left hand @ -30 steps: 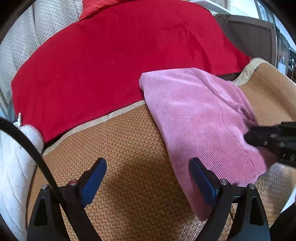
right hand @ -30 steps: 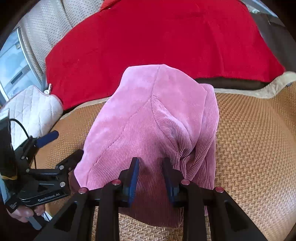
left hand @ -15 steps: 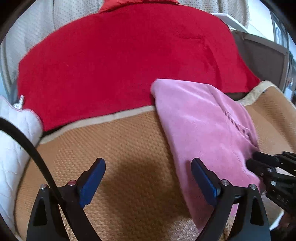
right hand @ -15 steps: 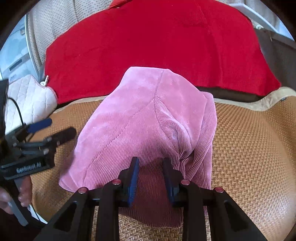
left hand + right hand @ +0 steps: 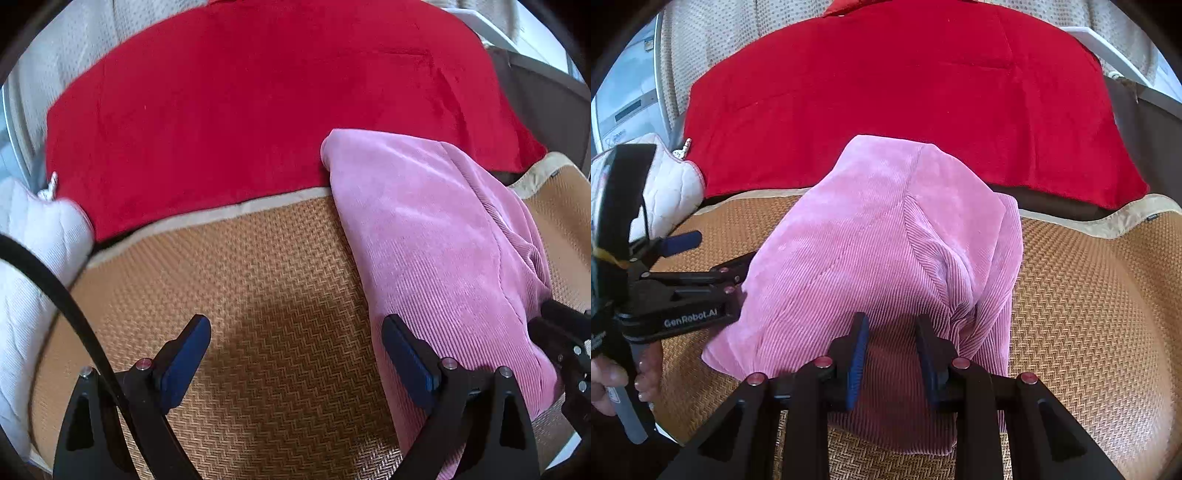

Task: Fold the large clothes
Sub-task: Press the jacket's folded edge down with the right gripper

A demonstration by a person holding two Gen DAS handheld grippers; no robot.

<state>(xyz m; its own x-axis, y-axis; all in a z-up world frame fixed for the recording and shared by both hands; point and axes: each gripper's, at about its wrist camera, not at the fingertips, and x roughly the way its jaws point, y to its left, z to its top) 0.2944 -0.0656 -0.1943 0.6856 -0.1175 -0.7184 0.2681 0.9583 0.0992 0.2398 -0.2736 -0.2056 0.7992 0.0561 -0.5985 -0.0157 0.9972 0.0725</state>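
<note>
Pink corduroy garment (image 5: 886,258) sits on the woven mat (image 5: 258,295), right tongs (image 5: 891,332) narrow over its near edge, left tongs (image 5: 295,332) wide beside it, contact unclear.

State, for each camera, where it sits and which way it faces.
Left wrist: rides the open left hand-held gripper, facing the woven mat; pink corduroy garment at right.
Right wrist: rides the right hand-held gripper, over the garment; the person's hand shows.
Shared: garment, mat, red blanket.
</note>
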